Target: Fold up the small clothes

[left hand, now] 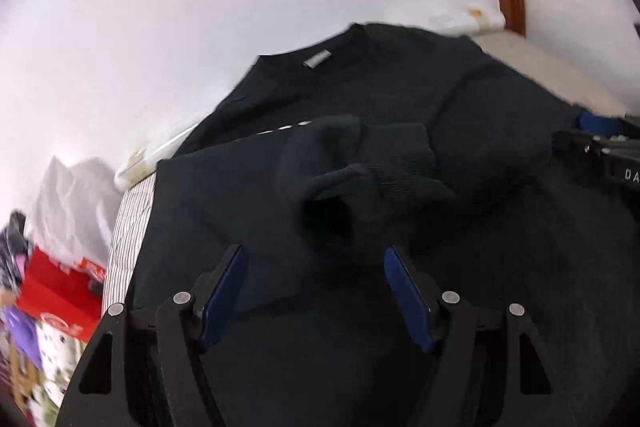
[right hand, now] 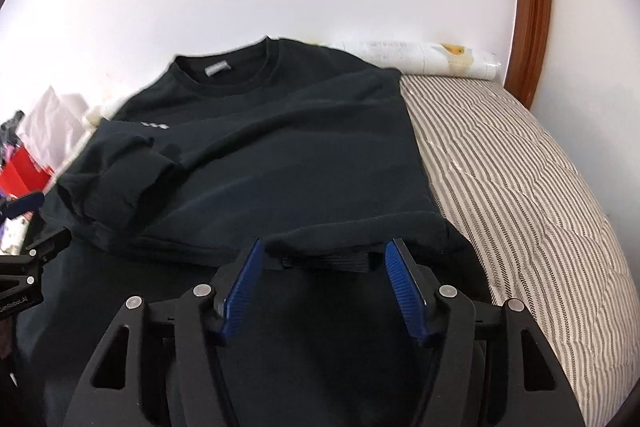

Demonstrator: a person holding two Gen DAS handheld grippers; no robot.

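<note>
Where sleeves cross, soft black sweatshirt (right hand: 280,147).

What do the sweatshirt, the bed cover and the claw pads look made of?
Sweatshirt: matte dark knit, likely cotton fleece; ribbed cuffs show. Bed cover: quilted woven fabric, striped, with puckered stitch lines. Pads: blue, ridged, probably rubber or soft plastic, on black rigid claw arms.

A home bedroom: striped mattress (right hand: 520,187) right of the jaws (wooden headboard (right hand: 534,7) curving beyond).
</note>
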